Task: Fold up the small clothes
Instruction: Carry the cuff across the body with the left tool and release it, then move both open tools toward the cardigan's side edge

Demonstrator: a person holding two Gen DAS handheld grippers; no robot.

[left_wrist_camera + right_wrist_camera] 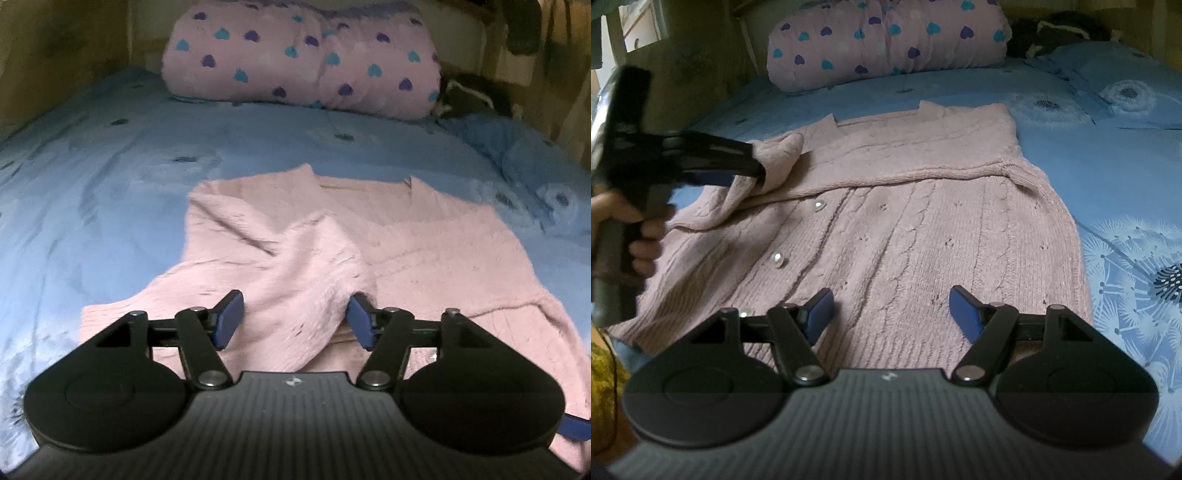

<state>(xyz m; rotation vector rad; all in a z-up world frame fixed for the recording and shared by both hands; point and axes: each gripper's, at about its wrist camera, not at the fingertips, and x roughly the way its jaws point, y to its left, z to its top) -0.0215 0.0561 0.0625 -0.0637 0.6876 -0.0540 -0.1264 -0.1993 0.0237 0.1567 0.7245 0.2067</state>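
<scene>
A pink cable-knit cardigan [923, 206] with pearl buttons [776, 259] lies flat on a blue bedsheet [1108, 177]. Its left sleeve [314, 266] is folded across the front. My left gripper [293, 321] hovers low over the cardigan [443, 258], jaws wide apart, with the sleeve end lying loose between the blue pads. From the right wrist view, the left gripper [753, 166] comes in from the left, held by a hand [646, 243], its tips at the sleeve [783, 151]. My right gripper [890, 314] is open over the cardigan's lower hem, holding nothing.
A rolled pink quilt with heart prints [295, 59] lies across the head of the bed. A blue pillow [1126, 85] and dark clothing [469, 92] sit at the far right. Walls close in the bed's left side. Blue sheet [110, 166] stretches left of the cardigan.
</scene>
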